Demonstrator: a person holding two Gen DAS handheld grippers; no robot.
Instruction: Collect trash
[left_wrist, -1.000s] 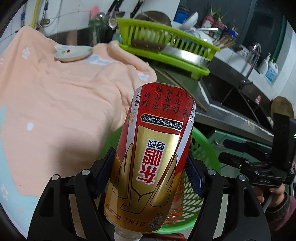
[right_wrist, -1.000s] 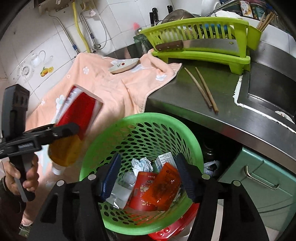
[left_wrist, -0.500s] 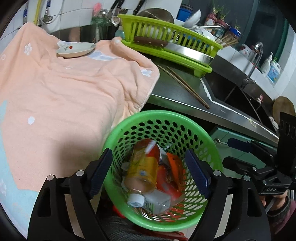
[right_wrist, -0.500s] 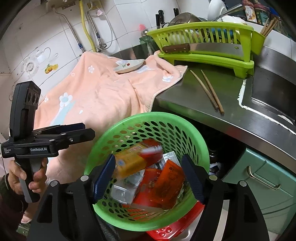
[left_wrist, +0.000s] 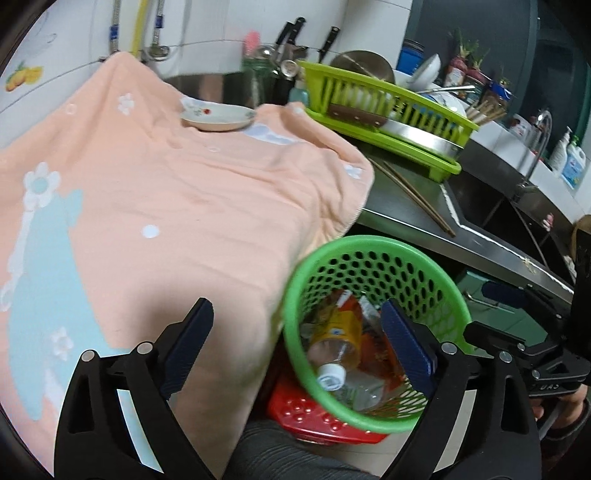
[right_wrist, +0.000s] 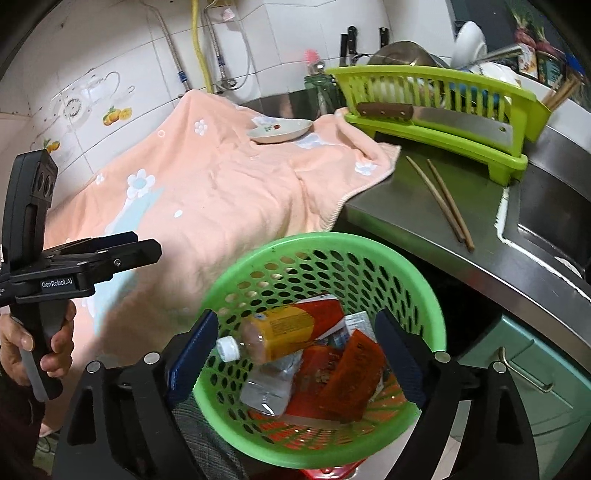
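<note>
A green perforated basket (left_wrist: 373, 243) (right_wrist: 321, 243) stands on a red stool below the counter edge. In it lies a gold and red drink bottle (right_wrist: 291, 328) (left_wrist: 336, 332) with a white cap, on top of a clear bottle (right_wrist: 273, 387), an orange wrapper (right_wrist: 351, 380) and other trash. My left gripper (left_wrist: 295, 332) is open and empty, to the left of the basket over the towel's hanging edge. It also shows in the right wrist view (right_wrist: 122, 251). My right gripper (right_wrist: 295, 343) is open and empty above the basket.
A peach towel (left_wrist: 166, 192) covers the counter, with a small white dish (left_wrist: 218, 116) on it. Two chopsticks (right_wrist: 443, 201) lie on the steel counter. A green dish rack (right_wrist: 439, 107) holds a cleaver. A sink (left_wrist: 517, 218) is at the right.
My left gripper opened and the drink bottle dropped into the basket, where it now lies. The left gripper then moved left, away from the basket. The right gripper stayed open above it.
</note>
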